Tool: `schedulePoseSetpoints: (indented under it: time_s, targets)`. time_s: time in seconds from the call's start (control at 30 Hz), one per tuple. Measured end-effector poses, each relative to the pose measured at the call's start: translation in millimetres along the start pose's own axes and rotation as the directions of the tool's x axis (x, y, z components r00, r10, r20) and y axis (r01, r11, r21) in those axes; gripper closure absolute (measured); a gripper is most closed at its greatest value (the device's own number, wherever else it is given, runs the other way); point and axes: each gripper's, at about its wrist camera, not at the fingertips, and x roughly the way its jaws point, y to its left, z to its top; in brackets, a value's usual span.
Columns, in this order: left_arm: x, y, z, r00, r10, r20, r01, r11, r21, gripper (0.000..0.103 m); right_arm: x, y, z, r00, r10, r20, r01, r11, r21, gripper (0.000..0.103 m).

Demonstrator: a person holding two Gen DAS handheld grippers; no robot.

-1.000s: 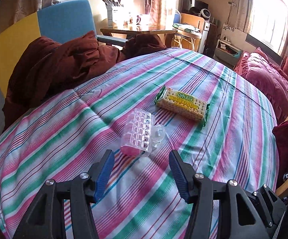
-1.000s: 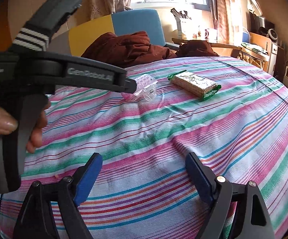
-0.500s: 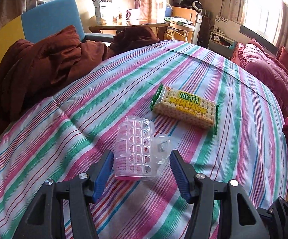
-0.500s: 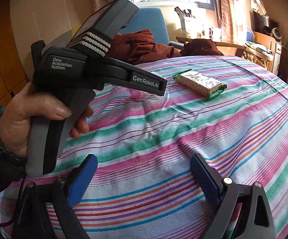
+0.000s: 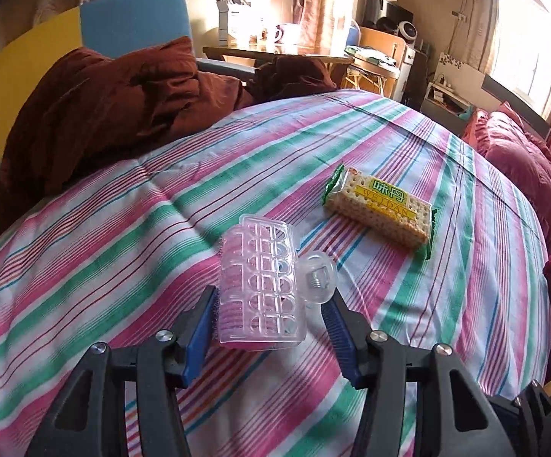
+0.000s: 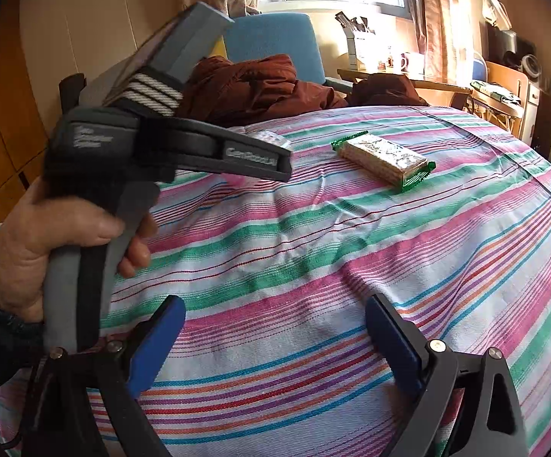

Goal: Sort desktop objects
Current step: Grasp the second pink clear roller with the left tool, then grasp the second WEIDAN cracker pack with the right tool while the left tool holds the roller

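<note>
A clear plastic box (image 5: 262, 285) with a pink underside and a round lid flap lies on the striped cloth, and only its top edge (image 6: 269, 138) shows in the right wrist view behind the left gripper body. My left gripper (image 5: 269, 327) is open, with a blue finger on either side of the box's near end. A green-ended cracker packet (image 5: 382, 209) lies beyond and to the right of the box, and it shows further off as the cracker packet (image 6: 384, 158) in the right wrist view. My right gripper (image 6: 273, 346) is open above bare cloth, nothing between its fingers.
A dark red blanket (image 5: 104, 114) is heaped at the far left edge of the striped cloth (image 5: 123, 236). Behind it stand a blue and yellow chair (image 5: 134, 26) and a wooden table (image 5: 275, 51) with a mug. Red cushions (image 5: 523, 175) lie to the right. A hand (image 6: 47, 247) holds the left gripper.
My left gripper has moved forward until its open fingers flank the clear box. In the right wrist view the left gripper and hand have shifted further right; the right gripper has barely moved.
</note>
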Motion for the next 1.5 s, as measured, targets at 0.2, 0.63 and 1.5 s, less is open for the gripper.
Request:
schedulePoseSetpoints:
  time_s: [0.2,0.63,1.5]
  targets:
    - [-60,20,-56,0.996,0.077,0.036,-0.075,0.996,-0.050,0.047,1,-16,19,1.000,0.004,-0.001,-0.004,1.000,0.006,0.006]
    - [-105,42,-134,0.997,0.075,0.023,-0.070,0.985,-0.156,0.047,25,-68,93,0.997,-0.080,-0.020,0.079,0.995,-0.056,0.019]
    - [-101,46,-138,0.999,0.027,0.042,-0.018,0.980,-0.197,0.038,75,-61,97,0.977,-0.064,-0.204,0.019,0.976,-0.216,0.054]
